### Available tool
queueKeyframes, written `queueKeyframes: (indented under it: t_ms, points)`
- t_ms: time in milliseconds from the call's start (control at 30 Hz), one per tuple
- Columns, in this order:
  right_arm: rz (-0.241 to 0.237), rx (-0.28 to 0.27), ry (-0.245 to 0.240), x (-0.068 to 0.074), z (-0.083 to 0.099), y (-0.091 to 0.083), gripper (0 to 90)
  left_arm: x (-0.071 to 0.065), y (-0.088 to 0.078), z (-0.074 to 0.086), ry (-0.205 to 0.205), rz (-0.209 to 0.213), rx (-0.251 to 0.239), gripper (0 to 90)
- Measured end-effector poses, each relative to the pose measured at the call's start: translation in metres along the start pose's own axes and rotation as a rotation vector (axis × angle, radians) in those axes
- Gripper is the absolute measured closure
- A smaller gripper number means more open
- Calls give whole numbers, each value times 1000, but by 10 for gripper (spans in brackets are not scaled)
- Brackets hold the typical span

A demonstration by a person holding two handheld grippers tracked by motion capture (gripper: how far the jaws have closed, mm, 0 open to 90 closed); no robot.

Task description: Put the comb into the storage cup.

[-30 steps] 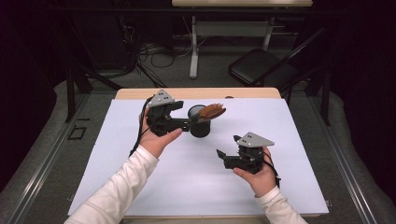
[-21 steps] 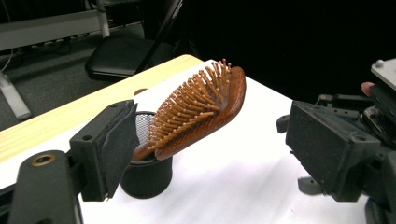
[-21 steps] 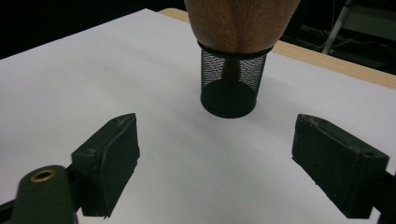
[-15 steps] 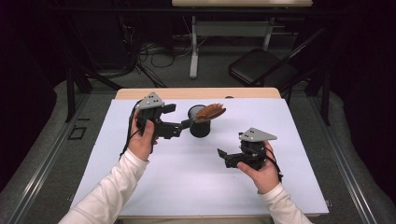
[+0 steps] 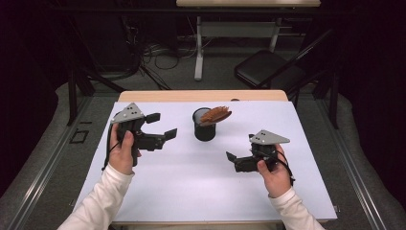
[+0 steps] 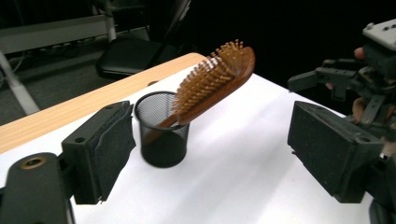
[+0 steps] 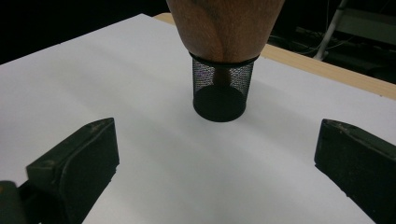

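Observation:
A black mesh cup (image 5: 205,130) stands on the white table top (image 5: 191,191), toward the back middle. A wooden hairbrush (image 5: 216,115) leans in it, handle down, bristled head sticking out over the rim. My left gripper (image 5: 161,125) is to the cup's left, apart from it. Its jaws have just been opening and are open with nothing between them. In the left gripper view the cup (image 6: 163,135) and brush (image 6: 215,79) lie beyond the left gripper (image 6: 215,154). My right gripper (image 5: 241,147), to the cup's front right, has just opened wide and is empty. It (image 7: 217,163) faces the cup (image 7: 219,88) and the brush's back (image 7: 224,28).
The wooden table edge (image 5: 158,96) runs along the back of the white top. A black chair (image 5: 261,72) and desk legs stand on the floor behind. Bare white surface lies in front of the cup, between the two hands.
My left gripper has drawn back leftward from the cup and its jaws have spread. The brush stays leaning in the cup. The right hand has hardly moved, but its jaws have spread wider.

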State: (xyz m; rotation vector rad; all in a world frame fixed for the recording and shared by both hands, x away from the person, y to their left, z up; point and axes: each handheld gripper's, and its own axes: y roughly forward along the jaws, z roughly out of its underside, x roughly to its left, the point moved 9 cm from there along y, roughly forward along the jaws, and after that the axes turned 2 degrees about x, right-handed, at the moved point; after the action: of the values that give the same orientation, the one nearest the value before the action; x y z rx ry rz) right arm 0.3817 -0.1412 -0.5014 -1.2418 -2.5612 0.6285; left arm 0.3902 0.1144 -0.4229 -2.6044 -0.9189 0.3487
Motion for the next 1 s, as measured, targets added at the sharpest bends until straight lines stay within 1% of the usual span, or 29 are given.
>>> queueKeyframes:
  t_ms: [67, 200, 333, 467, 633, 667, 767, 900, 1000]
  points:
    - [2, -6, -2, -1, -1, -4, 0, 4, -5, 6, -9, -14, 5, 133]
    - [12, -15, 6, -6, -1, -12, 0, 9, -18, 17, -30, -24, -1, 133]
    - [29, -22, 7, -12, 1, -22, 0, 12, -29, 30, -38, -35, 4, 133]
    - [49, -27, 12, -19, 6, -31, 0, 17, -38, 48, -63, -54, -1, 133]
    - [84, -27, 19, -29, 15, -43, 0, 22, -46, 68, -83, -64, -5, 133]
    - [93, -24, 23, -31, 18, -45, 0, 23, -47, 72, -82, -67, -4, 133]
    - [119, -21, 31, -38, 26, -51, 0, 26, -50, 82, -99, -75, -18, 133]
    - [140, -11, 45, -45, 39, -57, 0, 33, -51, 96, -133, -94, -28, 133]
    - [153, -4, 62, -50, 49, -59, 0, 39, -53, 108, -145, -117, -39, 133]
